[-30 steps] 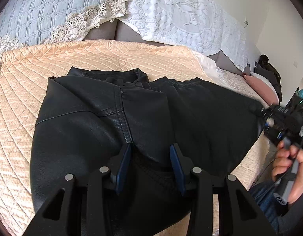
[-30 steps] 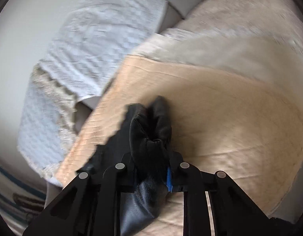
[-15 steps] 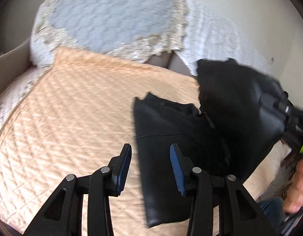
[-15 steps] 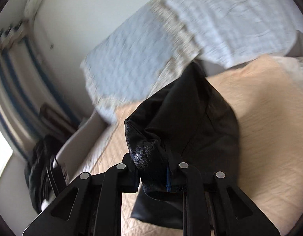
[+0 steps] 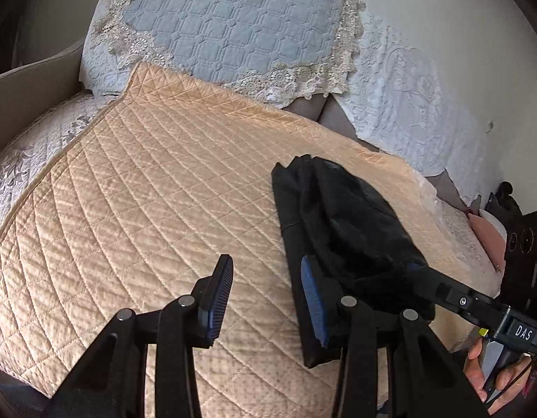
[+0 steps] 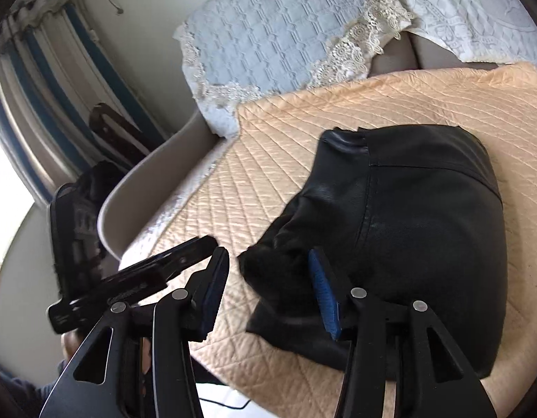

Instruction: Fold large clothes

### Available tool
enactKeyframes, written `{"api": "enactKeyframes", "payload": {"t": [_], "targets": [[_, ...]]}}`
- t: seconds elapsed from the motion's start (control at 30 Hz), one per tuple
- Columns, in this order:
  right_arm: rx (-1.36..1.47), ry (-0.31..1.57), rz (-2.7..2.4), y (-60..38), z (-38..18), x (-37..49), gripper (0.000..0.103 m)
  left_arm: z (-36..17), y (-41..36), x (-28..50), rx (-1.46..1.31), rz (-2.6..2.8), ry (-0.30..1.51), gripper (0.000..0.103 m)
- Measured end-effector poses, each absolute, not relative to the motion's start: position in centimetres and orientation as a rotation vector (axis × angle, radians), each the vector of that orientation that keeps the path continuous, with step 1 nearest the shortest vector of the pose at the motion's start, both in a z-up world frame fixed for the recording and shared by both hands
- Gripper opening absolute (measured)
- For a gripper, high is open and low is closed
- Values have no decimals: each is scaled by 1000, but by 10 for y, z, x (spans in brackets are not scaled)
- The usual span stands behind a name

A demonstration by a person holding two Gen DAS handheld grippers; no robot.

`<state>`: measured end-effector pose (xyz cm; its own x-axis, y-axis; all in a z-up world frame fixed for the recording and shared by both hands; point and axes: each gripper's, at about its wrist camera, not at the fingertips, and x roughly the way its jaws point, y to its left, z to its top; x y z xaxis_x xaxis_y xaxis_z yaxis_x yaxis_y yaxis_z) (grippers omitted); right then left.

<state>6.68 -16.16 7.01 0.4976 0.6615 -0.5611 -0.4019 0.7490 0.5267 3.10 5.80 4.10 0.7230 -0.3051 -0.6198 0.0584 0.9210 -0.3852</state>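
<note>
A black leather garment [image 5: 341,230] lies folded in half on the peach quilt [image 5: 146,209], toward its right side. My left gripper [image 5: 266,299] stands open over bare quilt just left of the garment, with nothing between its fingers. The right wrist view shows the garment [image 6: 428,230] as a rounded, doubled bundle. My right gripper [image 6: 268,289] is opening above the garment's near folded edge, and its blue pads stand clear of the leather. The right gripper's finger [image 5: 442,289] reaches in over the garment's right edge, held by a hand [image 5: 481,376].
A grey-blue lace-edged pillow [image 5: 233,28] and a white embroidered one [image 5: 407,97] lean at the head of the bed. A beige bed frame [image 6: 146,181] curves along the left. Striped curtains [image 6: 42,87] and a dark bag [image 6: 77,209] lie beyond it.
The right gripper carried the garment's right half up and over onto the left half, then let go. The left gripper swung left, off the leather onto the quilt.
</note>
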Motion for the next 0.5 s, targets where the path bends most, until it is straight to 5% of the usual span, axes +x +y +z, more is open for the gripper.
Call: {"api": "enactKeyframes", "payload": {"t": [0.37,0.5], "targets": [[414,781,425,-217,59,68,36,51,-13,60,-345,-434,793,43],[390,787,415,-220,52,60,36,18,-16,55,-358,-407,841,20]]}}
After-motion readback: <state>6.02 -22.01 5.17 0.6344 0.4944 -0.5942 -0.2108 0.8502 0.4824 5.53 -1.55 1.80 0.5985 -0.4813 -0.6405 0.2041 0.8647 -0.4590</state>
